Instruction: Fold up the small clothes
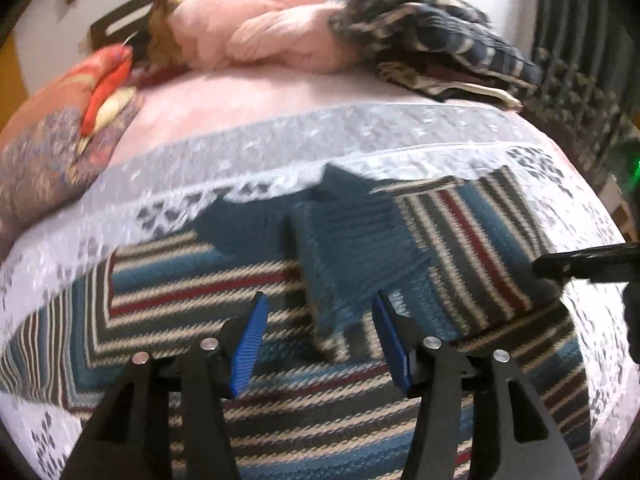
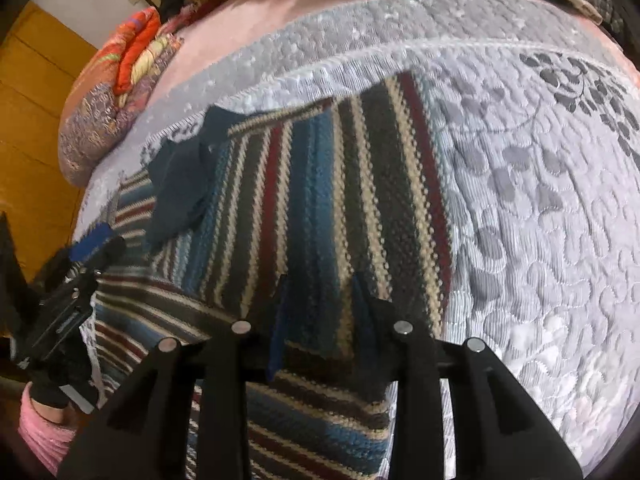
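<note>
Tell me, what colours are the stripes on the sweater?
The sweater has blue, cream, dark grey and dark red stripes, clearest in the right wrist view.

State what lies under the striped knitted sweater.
The striped knitted sweater lies on a white quilted bedspread with grey leaf patterns. Anything beneath its middle is covered.

Striped sweater – coarse matt knit; bedspread – quilted cloth, faint sheen.

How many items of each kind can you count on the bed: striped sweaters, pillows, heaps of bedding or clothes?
Striped sweater: 1
Pillow: 1
Pink quilt heap: 1
Dark striped clothes pile: 1
Total: 4
</note>
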The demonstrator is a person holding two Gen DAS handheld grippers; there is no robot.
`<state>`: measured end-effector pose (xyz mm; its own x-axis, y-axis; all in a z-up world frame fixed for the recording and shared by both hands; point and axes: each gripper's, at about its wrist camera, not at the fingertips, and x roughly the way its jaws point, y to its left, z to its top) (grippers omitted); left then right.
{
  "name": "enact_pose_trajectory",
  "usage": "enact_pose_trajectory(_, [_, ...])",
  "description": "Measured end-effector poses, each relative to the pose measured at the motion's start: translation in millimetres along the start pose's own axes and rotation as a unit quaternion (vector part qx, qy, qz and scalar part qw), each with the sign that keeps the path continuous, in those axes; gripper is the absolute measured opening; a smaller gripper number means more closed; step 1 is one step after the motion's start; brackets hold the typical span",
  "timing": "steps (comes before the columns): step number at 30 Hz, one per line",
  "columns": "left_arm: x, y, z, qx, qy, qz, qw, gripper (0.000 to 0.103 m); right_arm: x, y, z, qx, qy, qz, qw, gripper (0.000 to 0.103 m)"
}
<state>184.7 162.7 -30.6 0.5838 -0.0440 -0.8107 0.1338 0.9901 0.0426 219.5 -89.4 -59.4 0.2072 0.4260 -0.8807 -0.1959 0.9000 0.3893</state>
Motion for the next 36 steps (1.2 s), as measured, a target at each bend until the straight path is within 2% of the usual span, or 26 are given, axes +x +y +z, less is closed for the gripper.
enact_pose_trajectory(4, [15.7, -23.7, 6.9, 0.021, 0.012, -0.021, 0.9995, 0.059, 0.3, -4.5, 1.9, 0.01, 0.0, 0.009, 1.0, 0.033])
enact_pose_trajectory(6, [27.6, -33.1, 7.9, 0.029, 0.021, -0.02, 0.9992, 0.059, 1.7, -7.4, 2.2, 0.013, 0.001, 0.007, 1.0, 0.033])
enact_pose_trajectory(11, [52.2, -40.6, 12.6, 0.028, 0.024, 0.011, 0.9993, 0.058, 5.9, -14.9, 1.0, 0.022, 0.004, 0.016, 1.0, 0.033])
enact_pose_trajectory(14, [63.6, -39.8, 9.6, 0.031, 0.037, 0.024, 0.9986, 0.038, 5.7, -15.9, 1.0, 0.021, 0.003, 0.017, 1.0, 0.033])
enact_pose_trajectory(16, [65.3, -35.0, 8.3, 0.021, 0.036, 0.017, 0.999, 0.026, 5.6, -16.1, 0.7, 0.022, 0.003, 0.017, 1.0, 0.033])
enact_pose_trajectory(18, [62.4, -27.8, 8.8, 0.007, 0.03, 0.01, 0.9995, 0.014, 5.1, -15.7, 0.8, 0.022, 0.003, 0.015, 1.0, 0.033])
enact_pose_trajectory(25, [31.7, 10.2, 11.5, -0.057, -0.012, -0.006, 0.9983, 0.011, 5.2, -14.2, 0.5, 0.023, 0.002, 0.012, 1.0, 0.032])
enact_pose_trajectory(33, [8.3, 81.3, -18.7, -0.143, -0.025, -0.017, 0.9893, 0.009, 6.5, -12.9, 1.3, 0.021, 0.002, 0.007, 1.0, 0.034])
enact_pose_trajectory(34, [7.0, 89.5, -23.3, -0.152, -0.025, -0.018, 0.9879, 0.002, 7.5, -12.2, 2.0, 0.021, 0.002, 0.007, 1.0, 0.035])
enact_pose_trajectory(36, [4.6, 101.9, -31.0, -0.163, -0.025, -0.018, 0.9861, 0.0, 7.8, -11.7, 2.1, 0.019, 0.002, 0.003, 1.0, 0.035])
